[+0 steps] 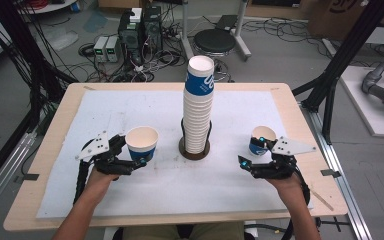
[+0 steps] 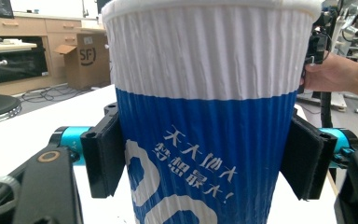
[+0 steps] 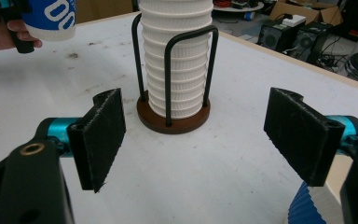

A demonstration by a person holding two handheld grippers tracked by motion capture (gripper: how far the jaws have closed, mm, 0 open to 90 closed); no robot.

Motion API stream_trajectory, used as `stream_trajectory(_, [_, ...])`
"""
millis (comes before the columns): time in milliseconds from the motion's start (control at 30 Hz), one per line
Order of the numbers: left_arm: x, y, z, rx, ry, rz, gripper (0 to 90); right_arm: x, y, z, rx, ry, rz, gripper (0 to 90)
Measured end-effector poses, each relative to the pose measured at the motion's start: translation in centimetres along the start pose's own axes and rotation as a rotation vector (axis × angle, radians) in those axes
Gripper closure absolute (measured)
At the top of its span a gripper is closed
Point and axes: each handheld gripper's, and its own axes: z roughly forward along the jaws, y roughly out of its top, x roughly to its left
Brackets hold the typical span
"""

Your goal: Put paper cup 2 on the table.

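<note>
A tall stack of white and blue paper cups stands in a black wire holder on a brown base at the table's middle. My left gripper is shut on a single ribbed cup, white above and blue below, with a pad pressed against each side. This held cup appears just off the table. My right gripper is open wide, facing the stack, nothing between its jaws. A second single cup stands upright just outside its far jaw; its blue ribbed wall shows there.
A white sheet covers the wooden table. Black frame poles rise at both sides. Behind the table are a stool, computers and cables on the floor.
</note>
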Motion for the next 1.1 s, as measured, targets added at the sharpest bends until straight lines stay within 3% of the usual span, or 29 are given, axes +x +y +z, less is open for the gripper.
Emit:
stream_trajectory(167, [0.2,0.2,-0.2,-0.031,0.020,-0.005,26.2,0.1,-0.1,0.0,-0.001,0.001,0.000,21.1])
stream_trajectory(333, [0.7,0.0,-0.3,-0.031,0.031,-0.009,26.3,0.1,-0.1,0.0,-0.001,0.000,-0.002,21.1])
stream_trajectory(667, [3.8,-1.2,-0.7,-0.057,0.127,-0.039,26.9,0.2,-0.1,-0.1,0.001,0.004,-0.010,21.1])
stream_trajectory(933, [6.3,-2.4,-1.7,-0.062,0.204,-0.131,27.3,0.3,-0.1,-0.4,-0.004,0.012,-0.012,21.1])
stream_trajectory(1100, [7.4,-3.3,-2.0,-0.028,0.241,-0.179,27.3,0.3,-0.1,-0.4,-0.006,0.008,-0.014,21.1])
